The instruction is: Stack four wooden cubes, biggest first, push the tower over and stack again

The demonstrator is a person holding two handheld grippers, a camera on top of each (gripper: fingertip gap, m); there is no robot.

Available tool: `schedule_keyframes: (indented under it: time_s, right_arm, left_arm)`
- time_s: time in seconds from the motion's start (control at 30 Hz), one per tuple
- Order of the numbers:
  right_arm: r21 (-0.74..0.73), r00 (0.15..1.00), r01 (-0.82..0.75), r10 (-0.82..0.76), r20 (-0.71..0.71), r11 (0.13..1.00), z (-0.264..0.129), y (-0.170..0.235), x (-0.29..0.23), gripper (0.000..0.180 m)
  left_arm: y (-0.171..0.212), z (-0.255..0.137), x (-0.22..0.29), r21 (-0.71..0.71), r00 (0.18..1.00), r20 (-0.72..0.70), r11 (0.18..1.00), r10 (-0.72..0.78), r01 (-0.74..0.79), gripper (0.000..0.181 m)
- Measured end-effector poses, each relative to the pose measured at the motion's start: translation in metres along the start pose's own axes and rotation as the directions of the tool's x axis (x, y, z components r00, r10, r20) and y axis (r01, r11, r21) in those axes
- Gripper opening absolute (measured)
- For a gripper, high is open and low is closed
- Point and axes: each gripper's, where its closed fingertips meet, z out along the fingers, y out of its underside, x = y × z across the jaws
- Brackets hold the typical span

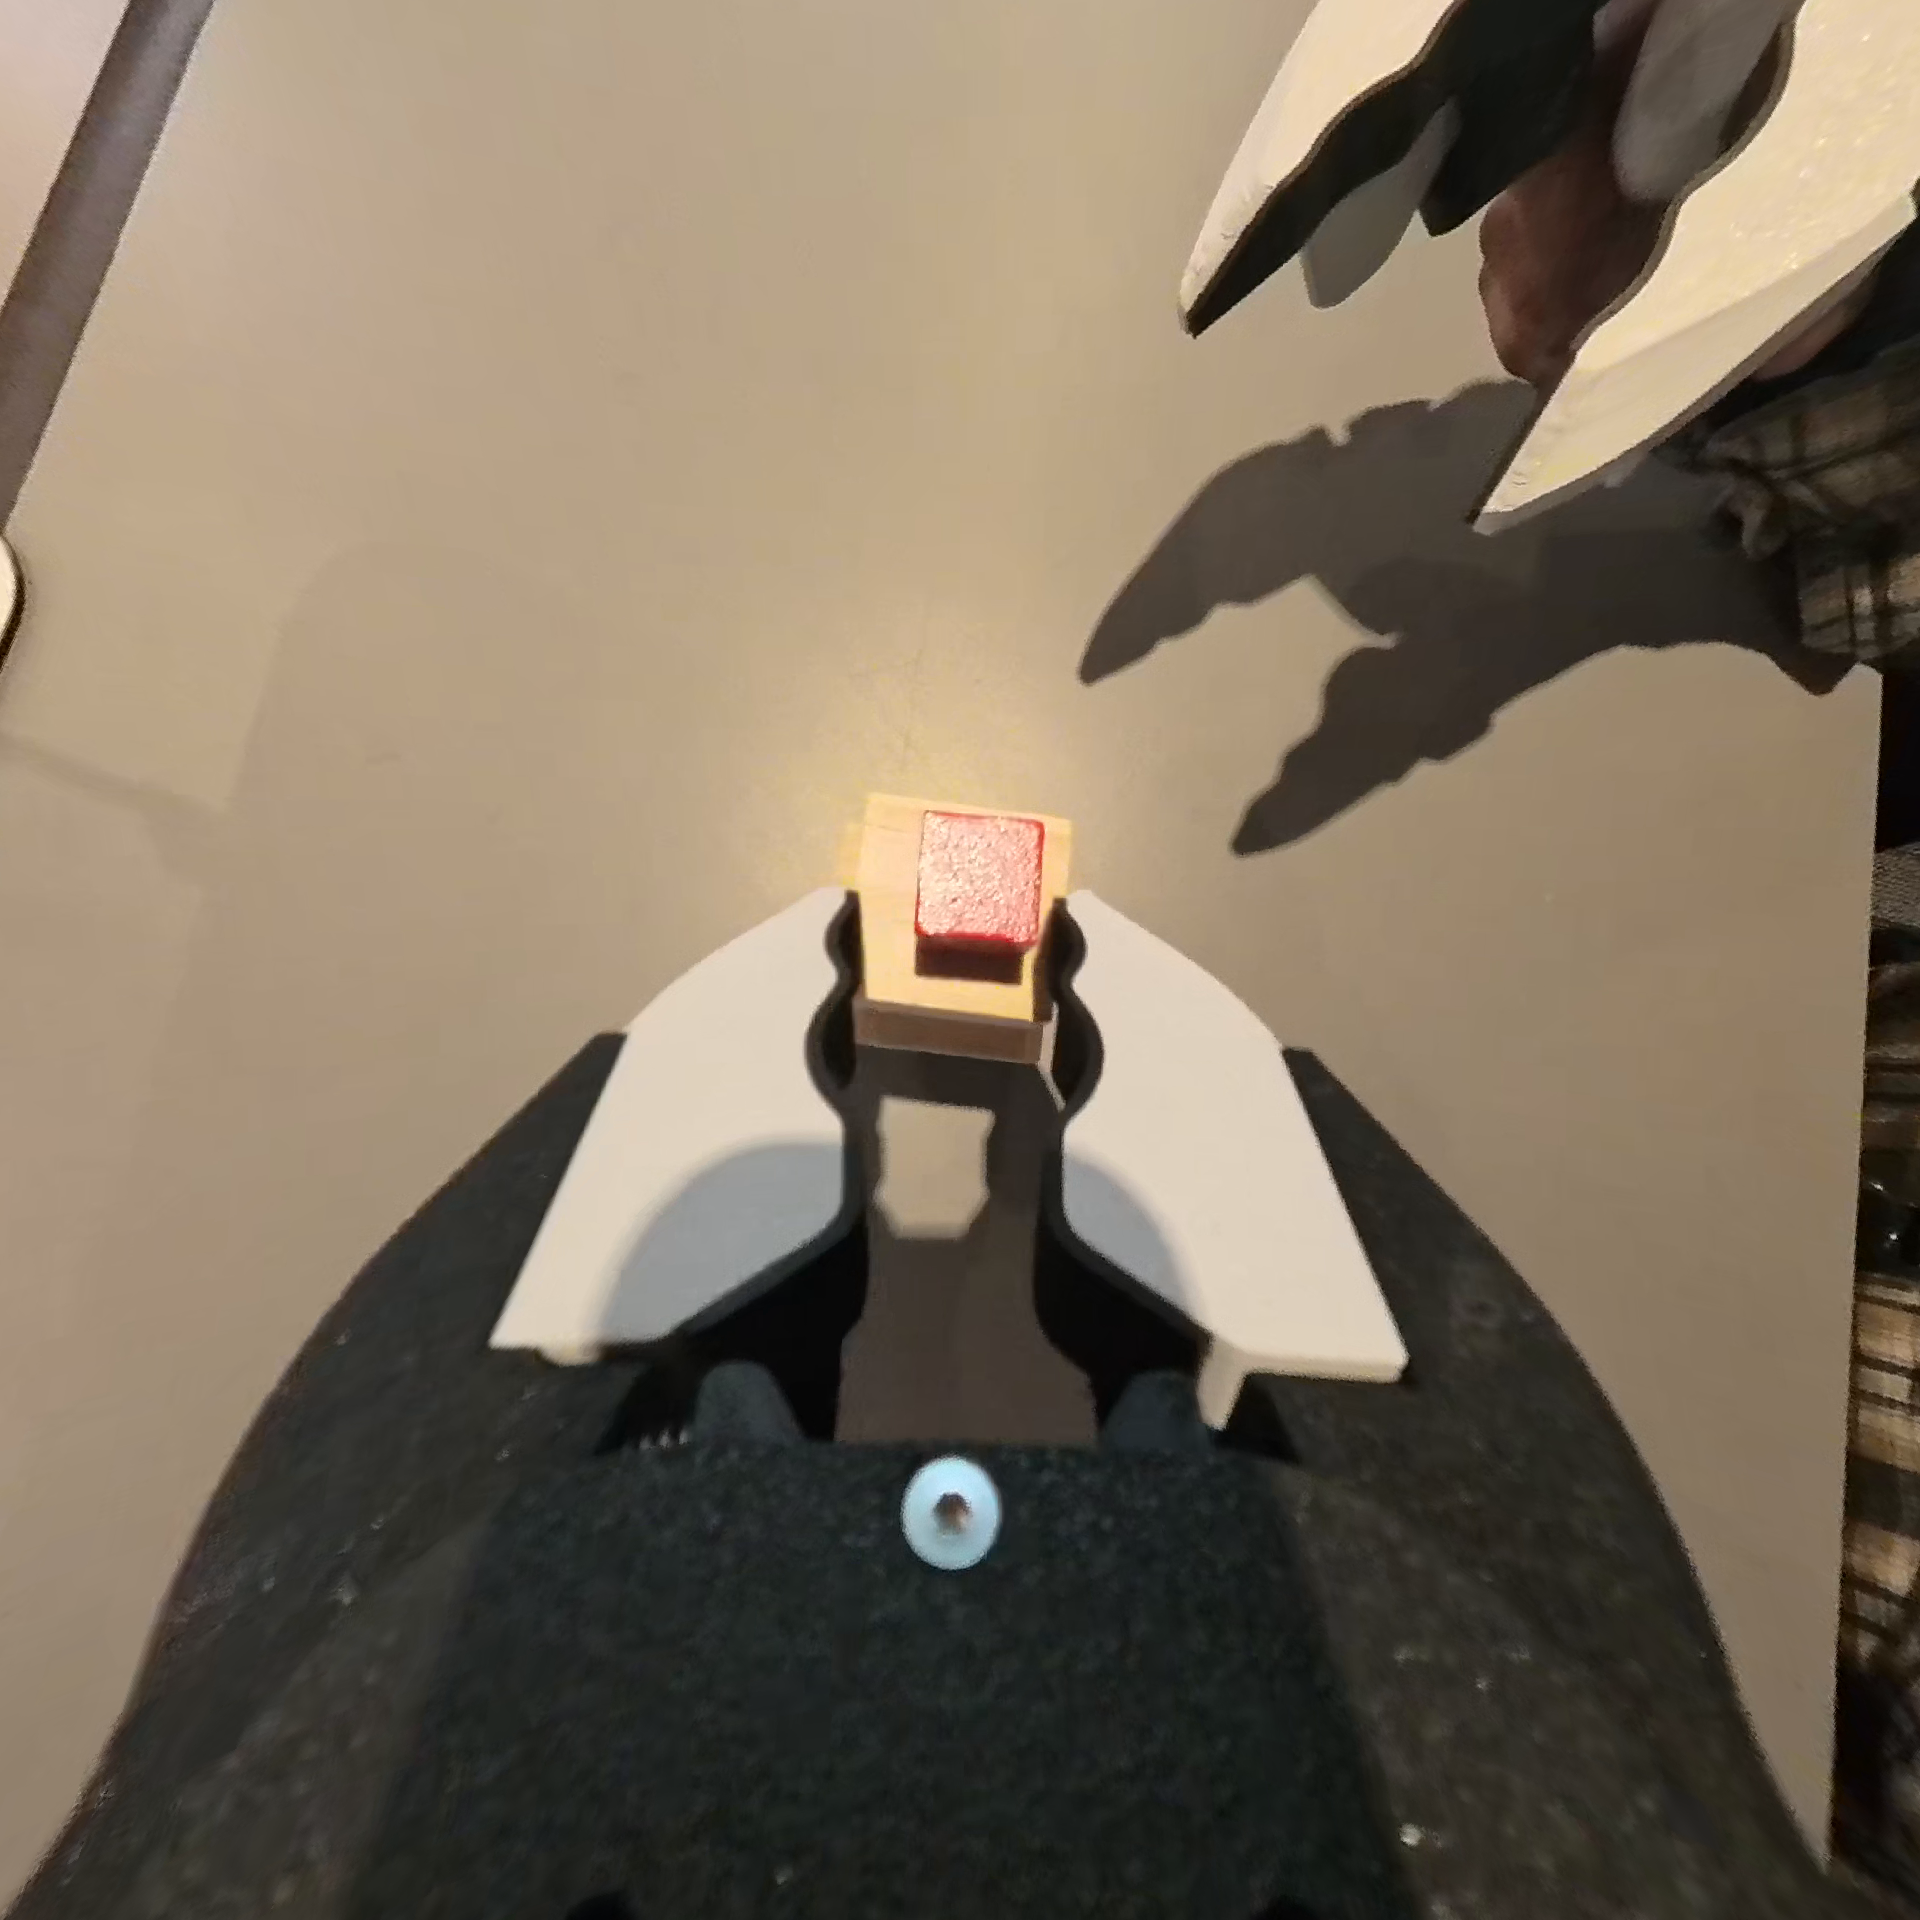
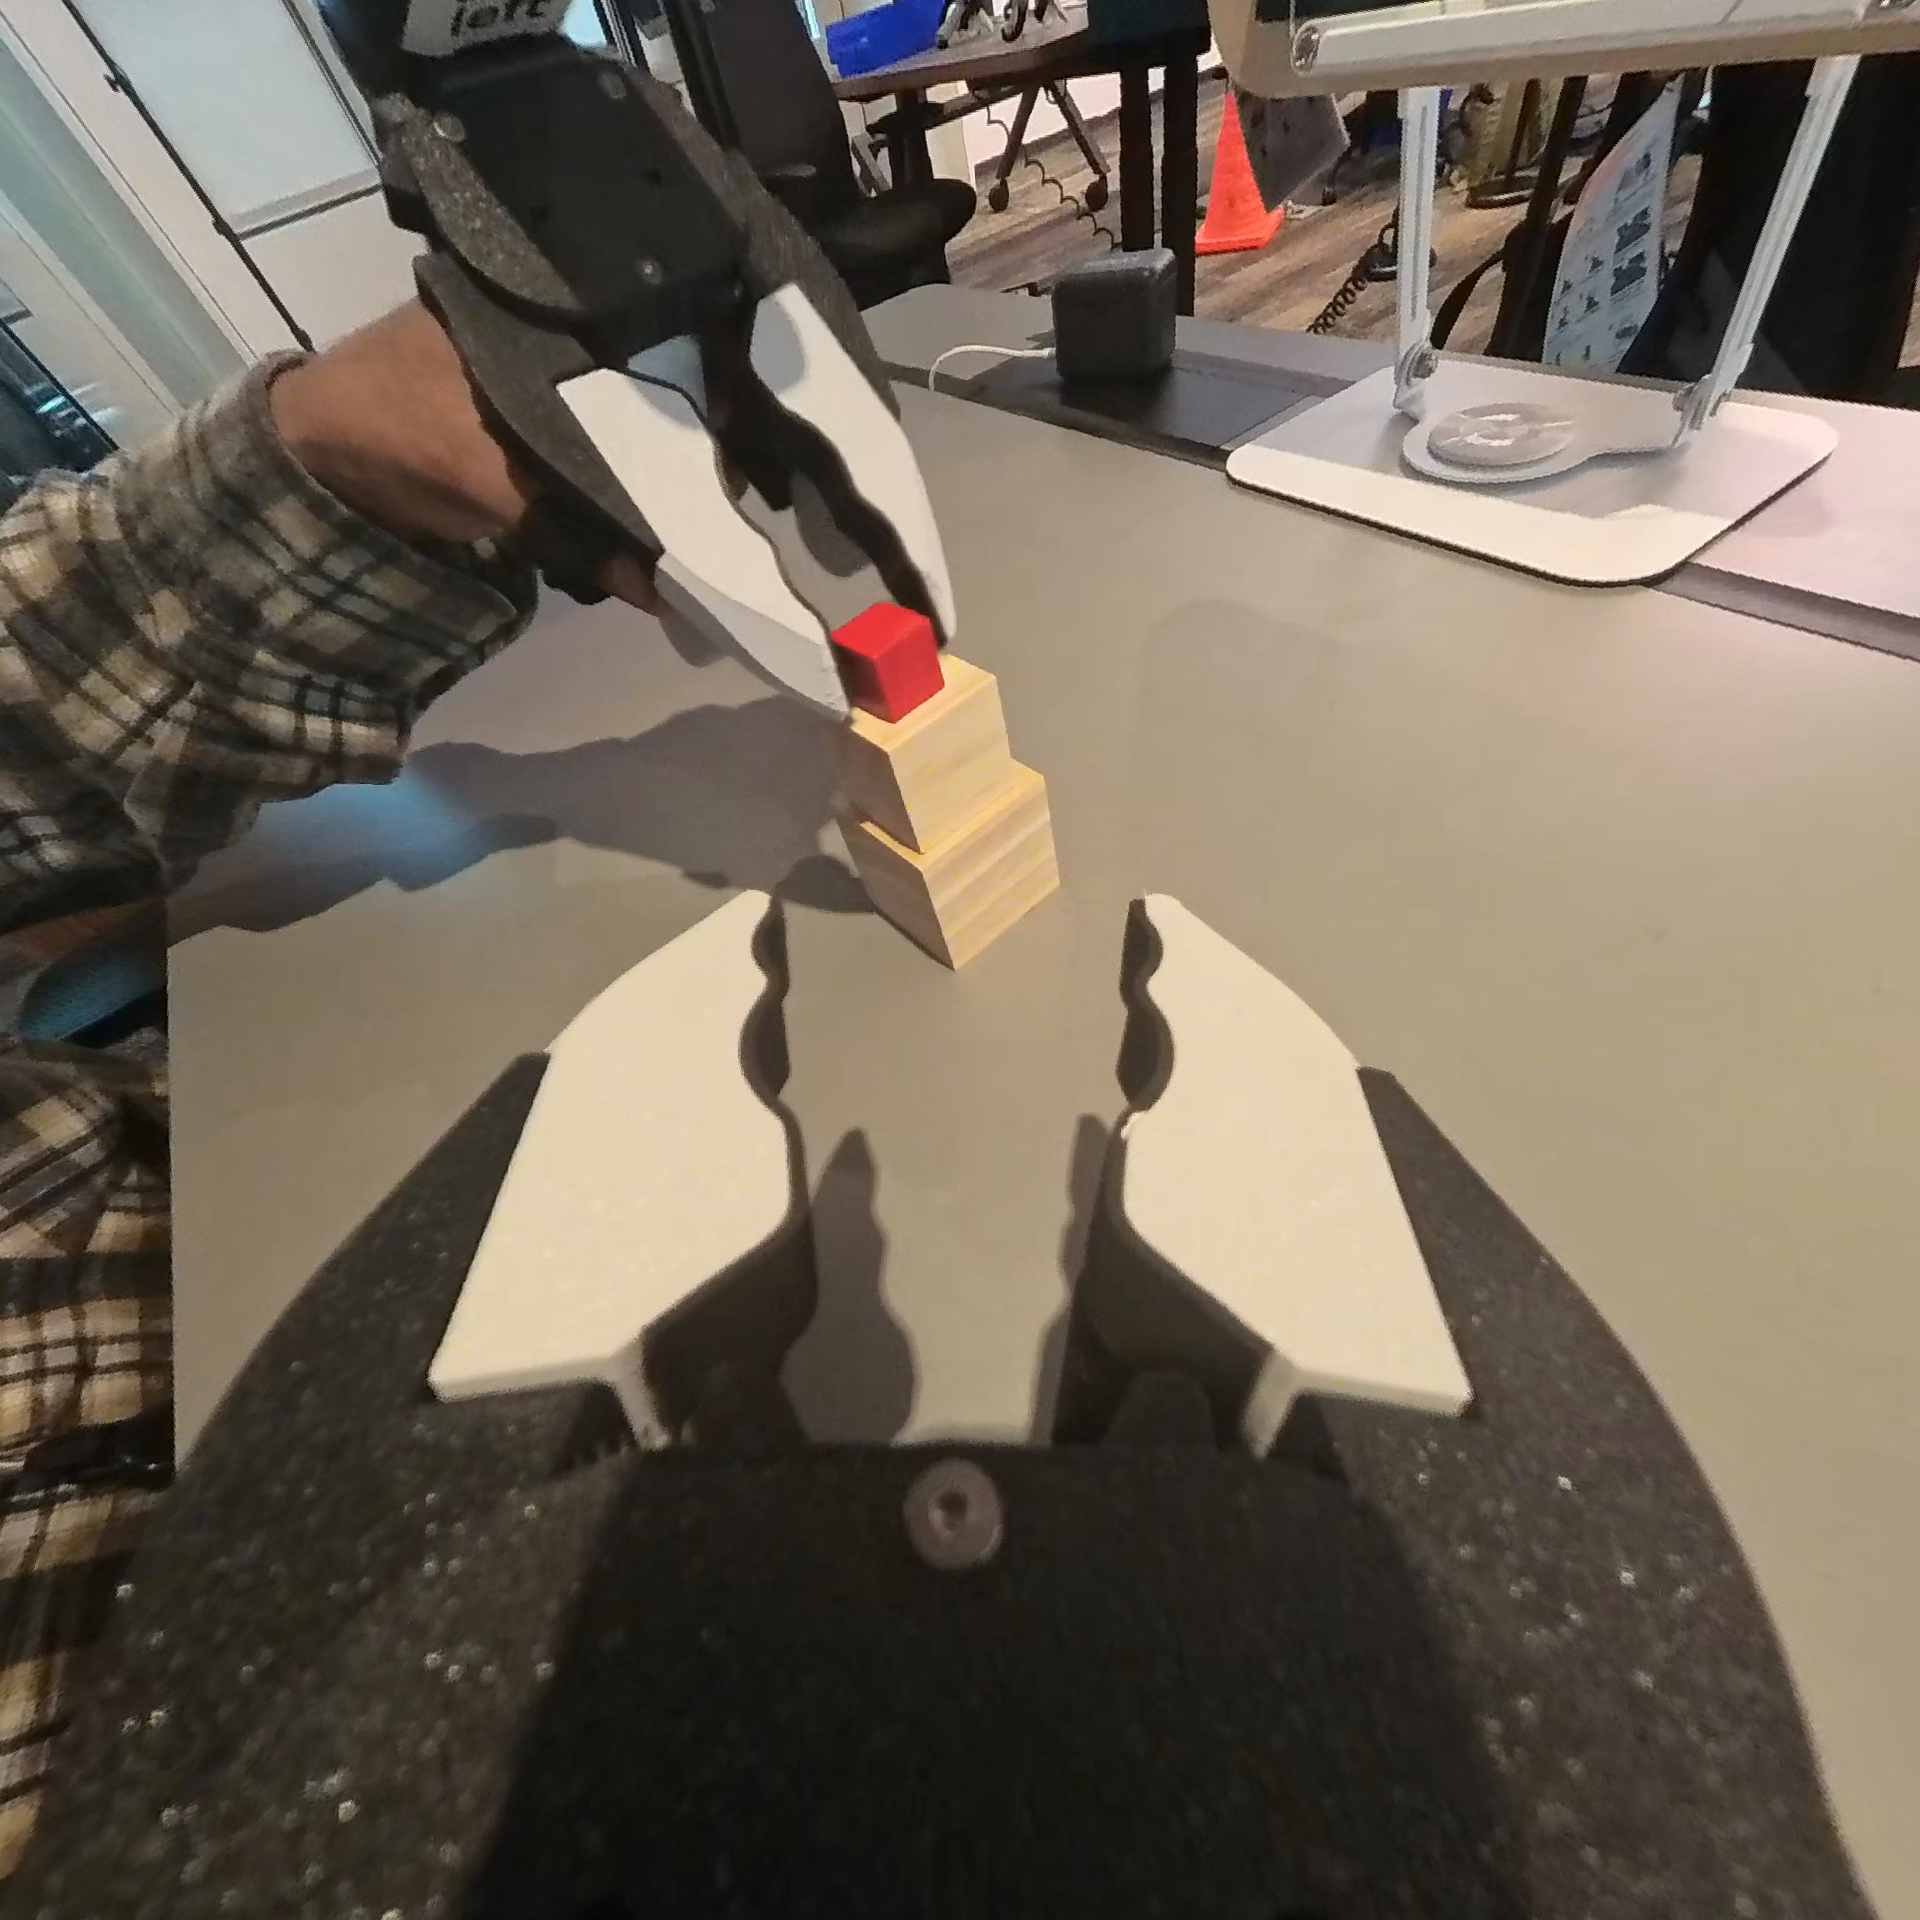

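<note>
A tower of three cubes stands on the grey table (image 2: pixel 1403 790). A small red cube (image 2: pixel 888 665) sits on a middle wooden cube (image 2: pixel 930 764), which sits on a larger wooden cube (image 2: pixel 971 883). My left gripper (image 2: pixel 891 670) comes down from above and straddles the red cube. In the left wrist view its fingers (image 1: pixel 748 997) stand slightly wider than the red cube (image 1: pixel 980 878), with wood (image 1: pixel 935 987) showing in the gaps. My right gripper (image 2: pixel 956 914) is open and empty, low over the table just in front of the tower. It also shows at the top right of the left wrist view (image 1: pixel 1340 416).
A white monitor stand base (image 2: pixel 1527 478) sits at the back right, with a black box (image 2: pixel 1114 312) and white cable behind the tower. A plaid-sleeved arm (image 2: pixel 156 644) reaches in from the left. Office chairs and an orange cone (image 2: pixel 1234 187) stand beyond the table. The grippers' ends are close to 11 cm from one another.
</note>
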Motion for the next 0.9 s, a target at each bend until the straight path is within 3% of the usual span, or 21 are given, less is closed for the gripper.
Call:
schedule_keyframes:
  time_s: [0.23, 0.43, 0.9]
  right_arm:
    - [0.01, 1.0, 0.001, -0.001, -0.002, 1.0, -0.002, -0.001, 0.001, 0.062]
    - [0.006, 1.0, 0.003, -0.003, 0.003, 1.0, -0.001, -0.001, -0.001, 0.062]
    - [-0.032, 1.0, 0.015, -0.014, 0.021, 0.999, 0.015, 0.007, -0.006, 0.061]
  left_arm:
    - [-0.013, -0.055, -0.034, 0.164, 0.991, 0.133, 0.986, -0.022, 0.0, 0.059]
    - [0.011, -0.108, -0.07, 0.271, 0.972, 0.212, 0.962, -0.105, 0.045, 0.064]
    - [0.062, -0.122, -0.071, 0.345, 0.958, 0.219, 0.933, -0.186, 0.102, 0.061]
